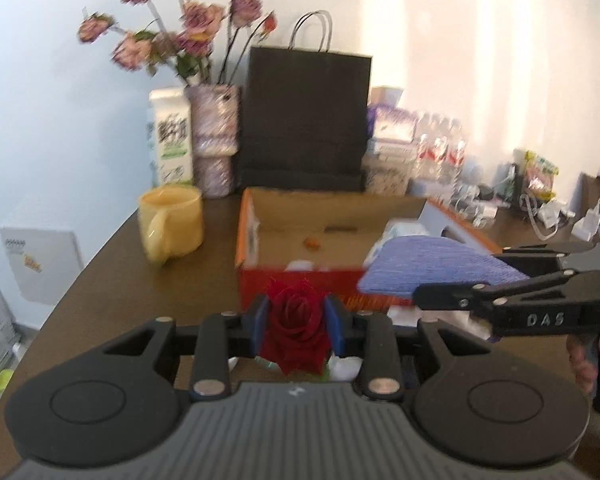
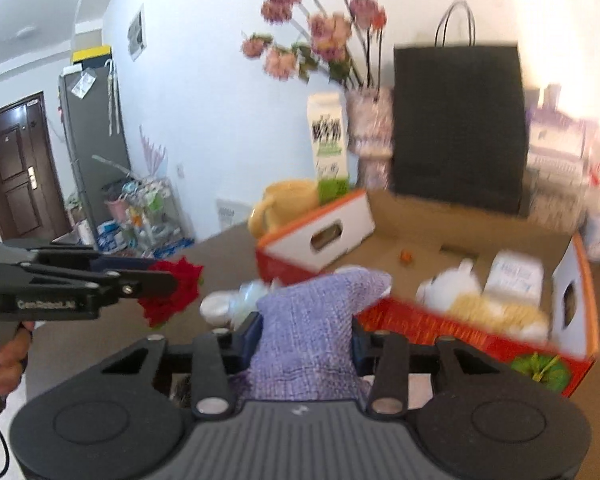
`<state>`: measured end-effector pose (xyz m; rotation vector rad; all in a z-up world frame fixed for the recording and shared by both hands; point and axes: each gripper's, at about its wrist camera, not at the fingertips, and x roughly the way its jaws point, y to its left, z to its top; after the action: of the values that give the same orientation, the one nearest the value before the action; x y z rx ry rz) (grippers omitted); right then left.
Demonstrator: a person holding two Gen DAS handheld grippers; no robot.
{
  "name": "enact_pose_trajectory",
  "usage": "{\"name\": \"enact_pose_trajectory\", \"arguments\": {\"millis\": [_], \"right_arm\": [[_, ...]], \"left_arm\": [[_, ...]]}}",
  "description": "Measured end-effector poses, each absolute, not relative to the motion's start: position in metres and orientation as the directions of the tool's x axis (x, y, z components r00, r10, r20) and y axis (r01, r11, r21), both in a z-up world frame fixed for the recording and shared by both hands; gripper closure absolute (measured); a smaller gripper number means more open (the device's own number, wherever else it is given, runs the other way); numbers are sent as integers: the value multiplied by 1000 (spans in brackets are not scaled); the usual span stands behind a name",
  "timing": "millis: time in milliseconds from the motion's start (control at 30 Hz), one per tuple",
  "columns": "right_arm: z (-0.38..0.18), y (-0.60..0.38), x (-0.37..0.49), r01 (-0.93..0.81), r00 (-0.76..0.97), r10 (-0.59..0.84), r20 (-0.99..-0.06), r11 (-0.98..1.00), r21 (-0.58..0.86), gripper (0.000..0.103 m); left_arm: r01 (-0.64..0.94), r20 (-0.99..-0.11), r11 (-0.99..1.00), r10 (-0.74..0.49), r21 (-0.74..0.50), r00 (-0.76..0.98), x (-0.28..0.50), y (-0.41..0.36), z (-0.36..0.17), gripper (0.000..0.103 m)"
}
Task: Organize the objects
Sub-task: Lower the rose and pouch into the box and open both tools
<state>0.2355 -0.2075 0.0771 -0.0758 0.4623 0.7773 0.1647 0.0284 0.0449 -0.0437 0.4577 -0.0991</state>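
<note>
Box (image 1: 300, 280) sits dead ahead of both claws. Left claw (image 1: 296, 320) is clamped on the rose (image 1: 298, 328); right claw (image 2: 304, 340) grips the purple cloth (image 2: 312, 320) and looks nearer, cloth already over the box's front edge.

Black paper bag (image 1: 306, 116), vase of faded roses (image 1: 214, 136), milk carton (image 1: 170, 136)
</note>
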Motion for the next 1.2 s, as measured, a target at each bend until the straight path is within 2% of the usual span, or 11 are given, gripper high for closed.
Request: {"name": "enact_pose_trajectory", "arguments": {"millis": [167,367,767,933,967,1033,1067,1100,1133,1167,1200], "right_arm": [[96,-205,257,-634,701,616,-359,769,84,62],[99,-190,292,-555,779,537,-323,831,43,62],[73,-156,367,-468,813,428,-395,884,-8,61],[63,-157,378,-442,822,397,-409,897,-17,55],[62,-157,380,-439,820,392,-417,898,-19,50],[60,-160,382,-422,825,375,-422,907,-19,34],[60,-163,383,-410,830,366,-422,912,-15,16],[59,-165,383,-400,834,357,-421,916,-15,4],[60,-168,384,-388,839,347,-420,921,-14,0],[60,-170,385,-374,843,335,-421,927,-11,0],[60,-172,387,-360,844,324,-427,933,-6,0]], "left_arm": [[115,-398,990,-140,-86,907,206,13,64,71],[110,-362,989,-140,-103,921,260,3,80,71],[31,-418,989,-89,-144,904,345,0,54,71],[6,-460,989,-73,-147,885,368,6,36,71],[4,-462,989,-72,-148,884,371,6,35,69],[5,-453,990,-67,-138,889,374,6,34,60],[3,-447,991,-62,-131,892,374,6,34,45],[-4,-436,993,-49,-119,899,372,6,35,25],[-14,-424,994,-33,-108,905,370,6,35,15],[-26,-410,995,-16,-96,912,367,5,37,0],[-33,-394,996,-4,-88,919,364,4,37,0]]}}
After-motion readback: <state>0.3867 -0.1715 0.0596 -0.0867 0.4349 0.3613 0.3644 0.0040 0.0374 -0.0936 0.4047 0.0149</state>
